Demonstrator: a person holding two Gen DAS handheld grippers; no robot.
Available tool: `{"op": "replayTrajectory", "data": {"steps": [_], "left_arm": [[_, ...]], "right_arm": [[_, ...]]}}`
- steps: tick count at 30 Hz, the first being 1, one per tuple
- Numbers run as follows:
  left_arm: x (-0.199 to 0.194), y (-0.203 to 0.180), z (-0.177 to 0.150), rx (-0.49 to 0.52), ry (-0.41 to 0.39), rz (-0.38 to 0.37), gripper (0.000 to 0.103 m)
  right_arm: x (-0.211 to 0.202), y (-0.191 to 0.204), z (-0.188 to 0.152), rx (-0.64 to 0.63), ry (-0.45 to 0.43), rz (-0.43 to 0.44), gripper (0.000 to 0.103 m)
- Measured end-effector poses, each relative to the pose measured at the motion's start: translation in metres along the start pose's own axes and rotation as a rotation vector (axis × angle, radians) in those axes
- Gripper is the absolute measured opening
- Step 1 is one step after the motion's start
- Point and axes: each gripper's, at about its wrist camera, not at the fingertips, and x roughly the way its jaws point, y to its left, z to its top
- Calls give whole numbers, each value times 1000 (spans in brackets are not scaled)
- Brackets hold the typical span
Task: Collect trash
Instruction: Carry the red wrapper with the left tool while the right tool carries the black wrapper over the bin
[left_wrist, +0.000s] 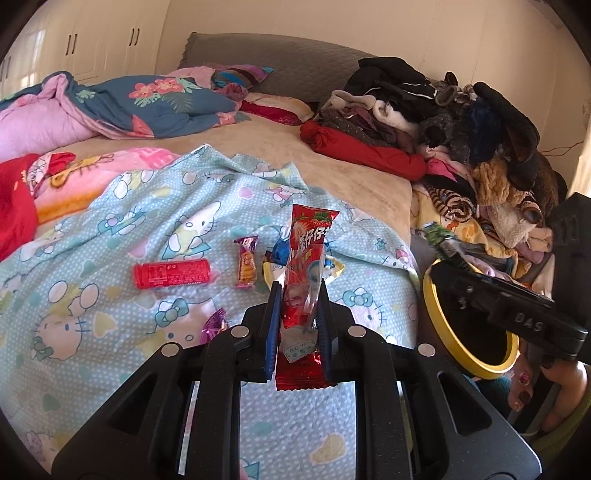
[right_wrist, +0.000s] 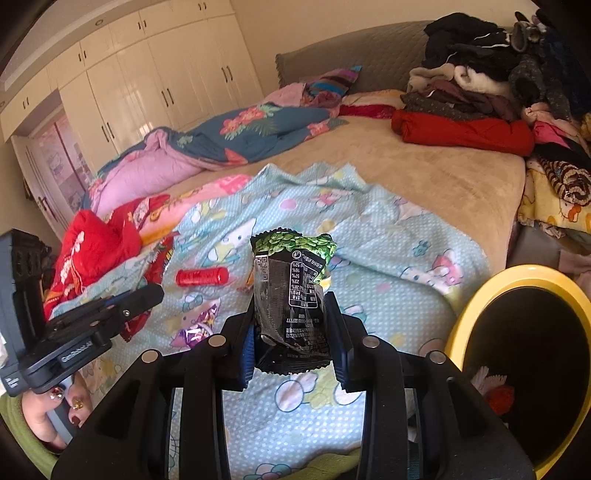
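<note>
Both claws loaded, yellow-rimmed bin (right_wrist: 480, 291) alongside

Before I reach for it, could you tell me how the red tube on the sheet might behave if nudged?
The red tube lies on its side, so it would probably roll. It looks rigid. The rumpled Hello Kitty sheet may slow it.

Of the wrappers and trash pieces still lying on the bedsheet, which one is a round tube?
The red tube, lying on its side left of the small pink snack packet; the other pieces are flat or crumpled wrappers.

black-and-green snack packet (right_wrist: 291, 295) upright between right gripper (right_wrist: 293, 325) jaws
</note>
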Motion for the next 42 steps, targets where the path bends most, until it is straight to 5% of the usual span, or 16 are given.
{"op": "replayTrajectory", "data": {"steps": [19, 42], "left_arm": [[12, -75, 24, 106, -37, -132, 12], [47, -160, 7, 242, 41, -248, 12]], "right_arm": [[-72, -83, 12, 136, -147, -145, 31], [-102, -172, -10, 288, -164, -286, 31]]}}
